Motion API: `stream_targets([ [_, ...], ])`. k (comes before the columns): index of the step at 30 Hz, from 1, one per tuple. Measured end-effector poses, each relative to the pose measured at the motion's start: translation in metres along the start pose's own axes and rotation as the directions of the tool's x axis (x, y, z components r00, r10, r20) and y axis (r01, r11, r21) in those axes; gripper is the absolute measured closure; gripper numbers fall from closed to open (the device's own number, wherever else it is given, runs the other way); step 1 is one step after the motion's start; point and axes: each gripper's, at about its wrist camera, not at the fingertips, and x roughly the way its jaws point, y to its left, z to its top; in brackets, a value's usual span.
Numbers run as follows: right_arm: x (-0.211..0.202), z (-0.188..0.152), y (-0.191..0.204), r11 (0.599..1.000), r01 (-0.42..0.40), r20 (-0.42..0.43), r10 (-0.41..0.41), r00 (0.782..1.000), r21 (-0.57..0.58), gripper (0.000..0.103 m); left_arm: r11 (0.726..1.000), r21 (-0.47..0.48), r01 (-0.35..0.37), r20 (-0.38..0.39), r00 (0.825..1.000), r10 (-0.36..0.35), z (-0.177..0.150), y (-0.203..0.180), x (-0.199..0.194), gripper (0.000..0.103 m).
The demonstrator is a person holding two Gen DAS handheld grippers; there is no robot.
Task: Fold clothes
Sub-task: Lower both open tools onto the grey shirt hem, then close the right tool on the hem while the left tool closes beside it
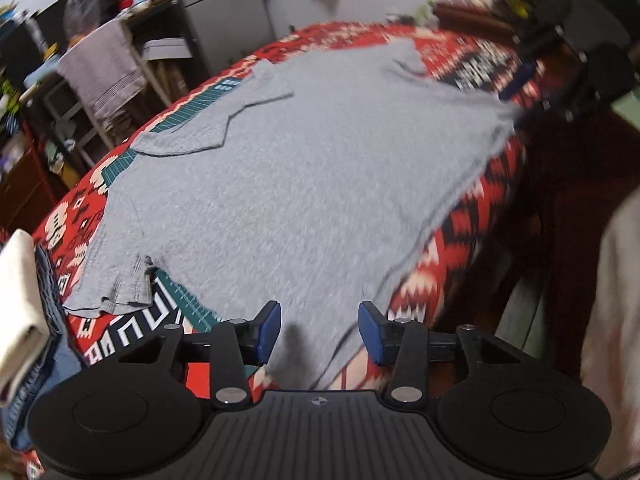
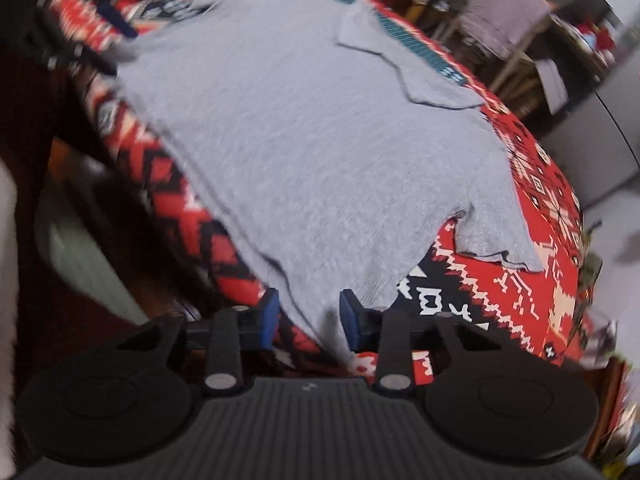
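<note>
Lying spread flat on the patterned desk [image 1: 472,248], the grey T-shirt [image 1: 304,184] has each hem corner between a wide-apart hand-held gripper, left [image 1: 319,330] and right [image 2: 308,318]; both should pinch evenly.

We are looking along our left gripper [image 1: 319,330], whose blue-padded fingers [image 1: 269,330] are standing apart over the near hem corner of a grey T-shirt [image 1: 288,184]. The shirt is lying spread flat on a red patterned cloth [image 1: 460,248], with a green cutting mat [image 1: 188,304] showing beneath it at the left. One sleeve [image 1: 116,284] is lying crumpled near us at the left; the other sleeve [image 1: 272,80] is lying at the far side. At the far right our other gripper [image 1: 560,76], blurred, is meeting the shirt's far hem corner. A folded cream cloth [image 1: 18,300] is sitting on denim [image 1: 48,300] at the left edge
</note>
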Motion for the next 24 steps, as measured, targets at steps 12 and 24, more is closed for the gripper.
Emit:
stream_targets([
  [12,0.005,-0.021,-0.018,0.994,-0.012,-0.028,0.015,0.999,0.106,0.073,0.998,0.056,-0.027,-0.056,0.998,0.03,-0.026,0.007,-0.006,0.069],
  [24,0.011,-0.063,-0.091,0.734,-0.16,0.083,0.14,0.987,0.66,0.078,0.775,-0.605,0.181,0.039,0.979,-0.199,-0.043,0.079,-0.003,0.07],
])
